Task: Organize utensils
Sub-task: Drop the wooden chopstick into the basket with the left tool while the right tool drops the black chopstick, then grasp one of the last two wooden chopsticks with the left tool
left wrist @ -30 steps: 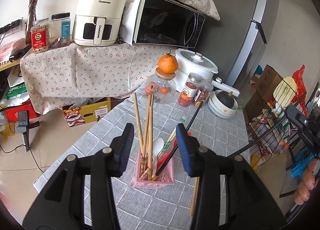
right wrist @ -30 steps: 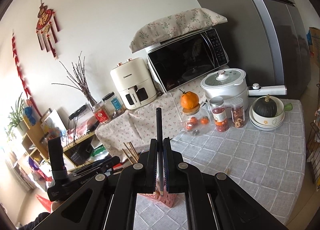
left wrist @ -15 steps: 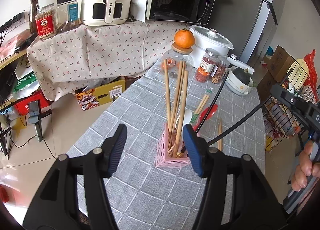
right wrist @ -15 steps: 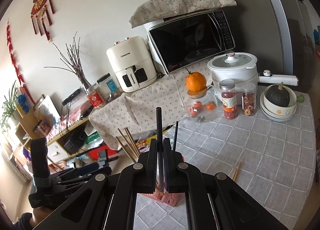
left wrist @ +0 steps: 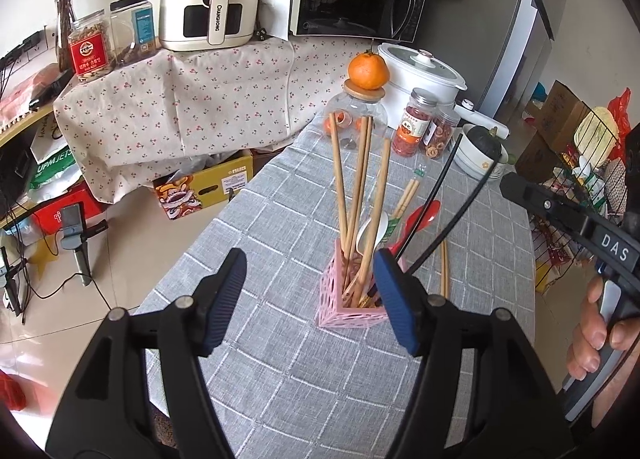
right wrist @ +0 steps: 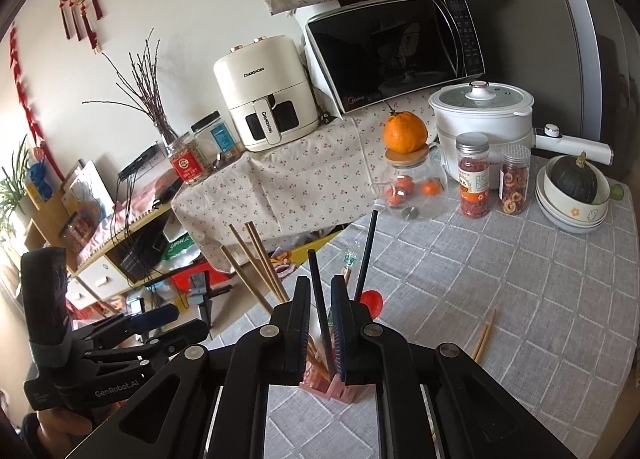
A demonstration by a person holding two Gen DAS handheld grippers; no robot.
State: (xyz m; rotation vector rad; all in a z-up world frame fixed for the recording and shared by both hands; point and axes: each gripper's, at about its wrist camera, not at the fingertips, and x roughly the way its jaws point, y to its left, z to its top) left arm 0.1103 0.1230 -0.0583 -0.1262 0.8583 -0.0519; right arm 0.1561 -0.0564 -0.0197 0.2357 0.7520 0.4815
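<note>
A pink lattice-walled holder (left wrist: 352,307) stands upright on the grey checked tablecloth (left wrist: 280,379), near the table's near end, packed with long wooden chopsticks (left wrist: 362,195) that splay upward, a white spoon (left wrist: 370,233) and a red spoon (left wrist: 416,219). Two thin black chopsticks lean out of it to the right; one black chopstick (right wrist: 320,311) is pinched between the ribbed blue pads of the right gripper (right wrist: 322,329), its jaws closed on it just above the holder. The left gripper (left wrist: 308,303) hovers near the holder, jaws wide apart and holding nothing. A loose wooden pair (left wrist: 443,267) lies flat just right of the holder. Farther off stand a round glass jar (right wrist: 412,193) with an orange (right wrist: 405,133) on its wooden lid, two spice jars and a white cooker (right wrist: 480,115)
</note>
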